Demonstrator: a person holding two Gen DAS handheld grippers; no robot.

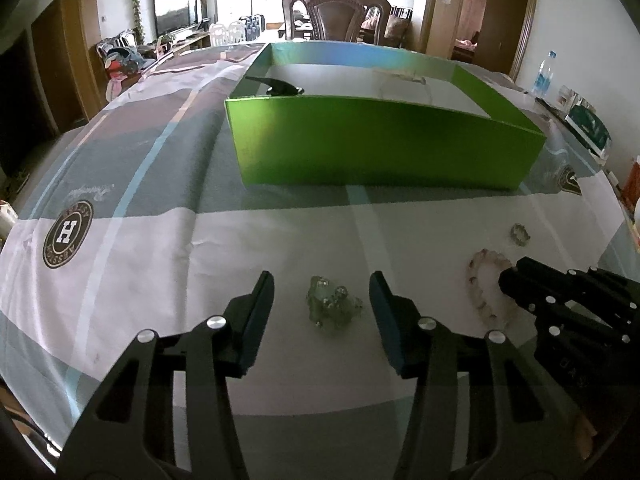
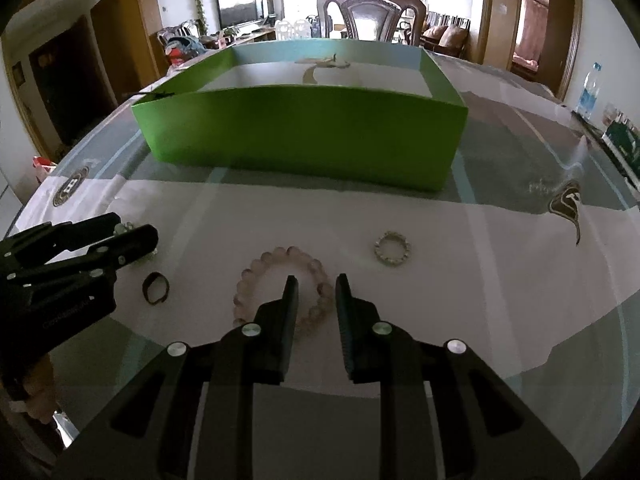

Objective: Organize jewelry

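Two rings [image 2: 392, 253] [image 2: 155, 288] flanking pink bracelet [image 2: 280, 284], green box [image 2: 304, 136] beyond

both grippers tilted downward side by side, left gripper [image 1: 322, 296] jaws apart, right gripper [image 2: 316, 300] jaws narrower

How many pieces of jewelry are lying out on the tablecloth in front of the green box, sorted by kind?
Bead bracelets: 1, pink bracelet
Rings: 2, dark ring and silver ring
Clear green crystal pieces: 1, crystal piece
Total: 4
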